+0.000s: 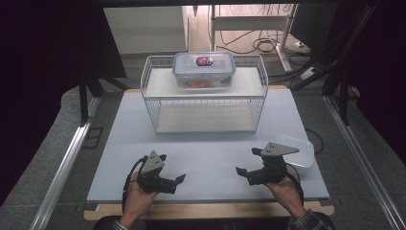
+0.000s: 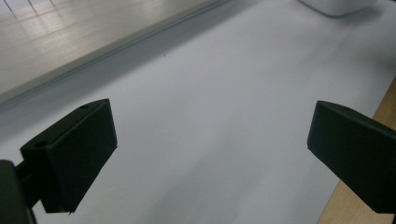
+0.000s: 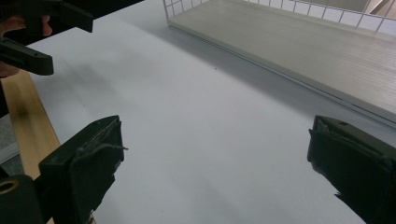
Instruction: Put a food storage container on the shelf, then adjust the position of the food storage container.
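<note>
box: clear lidded box (image 1: 204,70) sits on top shelf of white wire rack (image 1: 153,103), red things inside | tub: white tub (image 1: 298,149) beside right gripper (image 1: 248,164), inside hidden | left gripper (image 1: 174,168) and right gripper: jaws wide apart, nothing held | right gripper view: rack's lower shelf (image 3: 299,44) up close

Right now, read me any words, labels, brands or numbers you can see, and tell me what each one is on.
Nothing is legible.
Clear lidded container on the wire rack: a red and blue label on its lid, too small and blurred to read.
White tub at the table's right: no visible markings.
</note>
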### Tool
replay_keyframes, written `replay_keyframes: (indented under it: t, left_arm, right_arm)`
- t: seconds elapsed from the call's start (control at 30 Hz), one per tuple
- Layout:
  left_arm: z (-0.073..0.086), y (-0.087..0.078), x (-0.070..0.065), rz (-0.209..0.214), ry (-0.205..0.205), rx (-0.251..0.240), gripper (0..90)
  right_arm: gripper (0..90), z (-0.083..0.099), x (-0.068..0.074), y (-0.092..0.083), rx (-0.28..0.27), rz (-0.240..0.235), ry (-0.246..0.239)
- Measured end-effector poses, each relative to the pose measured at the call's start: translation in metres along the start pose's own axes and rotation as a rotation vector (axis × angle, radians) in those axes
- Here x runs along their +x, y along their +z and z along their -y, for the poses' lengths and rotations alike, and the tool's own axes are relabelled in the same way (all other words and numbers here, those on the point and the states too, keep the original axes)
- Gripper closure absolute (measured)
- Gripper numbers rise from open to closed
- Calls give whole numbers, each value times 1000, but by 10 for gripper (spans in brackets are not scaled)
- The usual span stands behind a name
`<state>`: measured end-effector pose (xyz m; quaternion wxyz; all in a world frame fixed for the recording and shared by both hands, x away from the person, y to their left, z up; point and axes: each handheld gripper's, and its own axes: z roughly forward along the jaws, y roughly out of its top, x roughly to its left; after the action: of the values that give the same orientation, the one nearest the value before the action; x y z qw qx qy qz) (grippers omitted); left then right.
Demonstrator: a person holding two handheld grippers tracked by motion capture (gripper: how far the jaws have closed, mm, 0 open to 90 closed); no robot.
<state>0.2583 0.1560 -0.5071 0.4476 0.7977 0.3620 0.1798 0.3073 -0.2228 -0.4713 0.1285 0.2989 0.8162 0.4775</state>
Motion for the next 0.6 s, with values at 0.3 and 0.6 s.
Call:
replay_keyframes:
  t: [0.3,0.6]
  left_arm:
    - [6,2,-2,-21,29,37,7]
    - [6,3,-2,-16,22,35,7]
  right_arm:
    - [42,14,0,7,60,24,-36]
    - [0,8,0,4,65,17,-16]
